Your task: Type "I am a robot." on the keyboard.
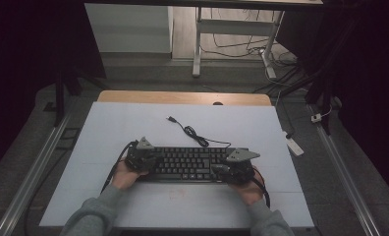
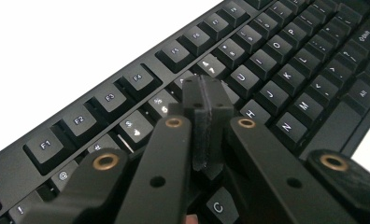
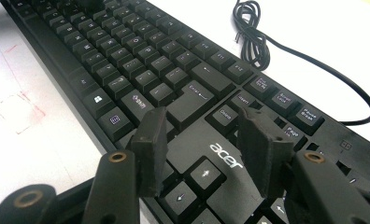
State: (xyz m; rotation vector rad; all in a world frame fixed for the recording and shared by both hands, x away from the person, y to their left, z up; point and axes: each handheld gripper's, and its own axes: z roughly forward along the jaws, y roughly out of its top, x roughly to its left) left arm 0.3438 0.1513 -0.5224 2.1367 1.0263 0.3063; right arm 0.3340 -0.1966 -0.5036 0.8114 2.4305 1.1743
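A black Acer keyboard (image 1: 187,164) lies across the middle of the white table (image 1: 133,123). My left gripper (image 1: 142,158) hovers over its left end, and in the left gripper view the gripper (image 2: 206,100) is shut, pads pressed together with nothing between them, just above the keyboard (image 2: 276,79) near the number row. My right gripper (image 1: 232,169) is over the keyboard's right end. In the right gripper view it (image 3: 204,140) stands open above the bare panel of the keyboard (image 3: 127,60) with the logo, between Enter and the arrow keys.
The keyboard's black cable (image 1: 190,132) lies coiled on the table behind it, its plug free; the same cable (image 3: 276,46) shows in the right gripper view. A faint red square (image 3: 17,112) is drawn on the table in front. Desk legs and cords stand beyond the far edge.
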